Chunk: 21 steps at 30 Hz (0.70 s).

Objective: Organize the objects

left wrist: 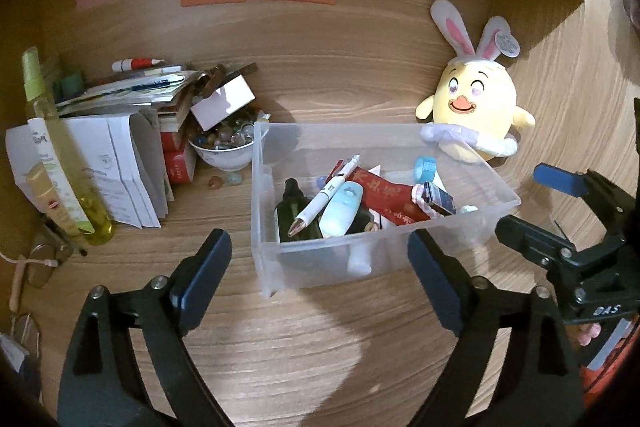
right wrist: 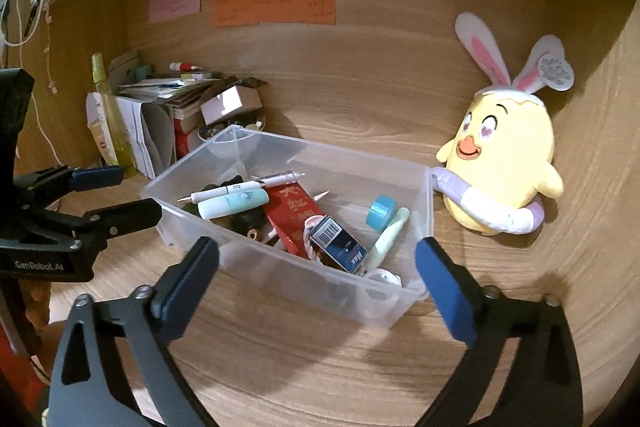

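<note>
The clear bin (left wrist: 384,203) (pens and small items gathered inside) is set on the table just ahead of the left gripper (left wrist: 320,283) and right gripper (right wrist: 320,267), whose fingers are spread wide, nothing held

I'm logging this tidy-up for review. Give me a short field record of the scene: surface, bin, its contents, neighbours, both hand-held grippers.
surface: wooden desk
bin: clear plastic bin, upright on desk
contents: white pen, red packet, blue tape roll, other small items
neighbours: plush chick behind it; bowl of beads beside paper stack
left hand-held gripper: open, empty
right hand-held gripper: open, empty
</note>
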{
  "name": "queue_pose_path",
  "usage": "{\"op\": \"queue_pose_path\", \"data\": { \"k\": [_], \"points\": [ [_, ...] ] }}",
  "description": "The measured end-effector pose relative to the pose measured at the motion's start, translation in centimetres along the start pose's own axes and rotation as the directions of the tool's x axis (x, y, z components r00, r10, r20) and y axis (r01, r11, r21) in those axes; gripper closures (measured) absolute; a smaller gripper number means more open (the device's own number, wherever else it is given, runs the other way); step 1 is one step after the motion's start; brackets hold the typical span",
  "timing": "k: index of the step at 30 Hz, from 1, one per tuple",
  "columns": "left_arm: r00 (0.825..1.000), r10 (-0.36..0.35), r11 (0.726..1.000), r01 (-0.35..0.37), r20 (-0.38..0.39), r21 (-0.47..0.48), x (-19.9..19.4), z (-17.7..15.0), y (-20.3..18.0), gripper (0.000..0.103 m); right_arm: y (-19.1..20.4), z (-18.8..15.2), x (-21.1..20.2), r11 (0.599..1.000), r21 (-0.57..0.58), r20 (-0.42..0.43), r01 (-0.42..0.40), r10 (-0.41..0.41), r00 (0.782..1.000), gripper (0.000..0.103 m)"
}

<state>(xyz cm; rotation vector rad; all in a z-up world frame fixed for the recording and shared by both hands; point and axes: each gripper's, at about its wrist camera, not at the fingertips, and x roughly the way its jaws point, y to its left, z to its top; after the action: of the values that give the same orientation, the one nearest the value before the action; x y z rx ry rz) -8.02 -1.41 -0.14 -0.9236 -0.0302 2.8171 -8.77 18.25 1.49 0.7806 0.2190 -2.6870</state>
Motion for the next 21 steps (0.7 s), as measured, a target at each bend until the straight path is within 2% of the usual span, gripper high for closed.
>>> {"op": "queue_pose_path", "data": {
  "k": [21],
  "points": [
    [1.0, -0.016, 1.0, 0.016, 0.003, -0.018, -0.6, -1.3, 0.0, 0.011, 0.0, -1.4, -0.5, 0.999, 0.037, -0.012, -0.011, 0.011, 1.0, 0.002]
  ]
}}
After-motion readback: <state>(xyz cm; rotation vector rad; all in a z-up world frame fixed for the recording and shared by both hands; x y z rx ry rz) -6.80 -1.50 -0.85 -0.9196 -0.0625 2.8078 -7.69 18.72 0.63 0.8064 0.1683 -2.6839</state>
